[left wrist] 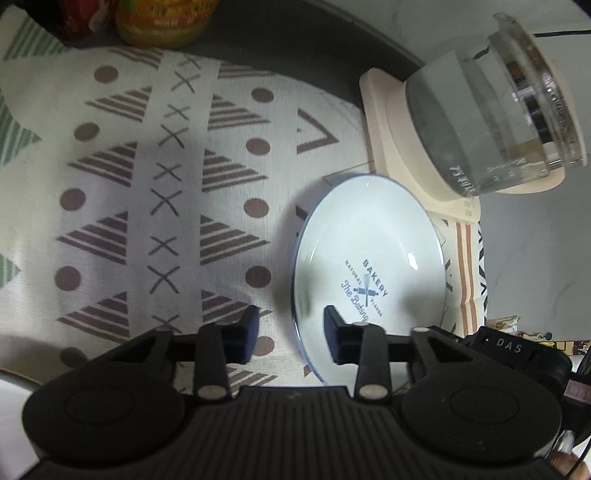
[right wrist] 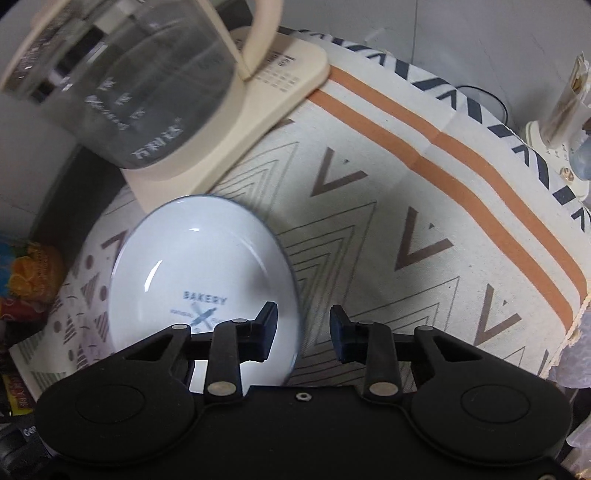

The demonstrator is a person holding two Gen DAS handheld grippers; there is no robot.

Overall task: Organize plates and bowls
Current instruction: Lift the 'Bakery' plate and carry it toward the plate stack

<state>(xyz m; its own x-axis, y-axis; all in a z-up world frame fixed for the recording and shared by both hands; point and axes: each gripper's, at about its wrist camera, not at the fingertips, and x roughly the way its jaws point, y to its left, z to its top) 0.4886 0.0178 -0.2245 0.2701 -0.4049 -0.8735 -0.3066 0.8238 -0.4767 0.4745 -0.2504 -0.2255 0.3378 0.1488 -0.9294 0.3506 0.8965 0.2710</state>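
A white plate (left wrist: 369,236) with a thin blue rim and a "BAKERY" print lies flat on the patterned tablecloth (left wrist: 147,184). My left gripper (left wrist: 291,332) straddles the plate's left rim. One finger (left wrist: 247,332) is over the cloth and the other sits above the plate's inside, with gaps on both sides. In the right wrist view the same plate (right wrist: 199,254) lies low left. My right gripper (right wrist: 303,328) straddles its right rim, one finger (right wrist: 267,325) over the plate, the other over the cloth. Neither gripper's pads press the rim.
A glass kettle (left wrist: 491,122) on a cream base (left wrist: 384,122) stands just behind the plate, also seen as the kettle (right wrist: 122,81) in the right wrist view. An orange jar (left wrist: 162,22) is at the far edge. Snack packets (right wrist: 29,273) lie left, and a white appliance (right wrist: 554,147) right.
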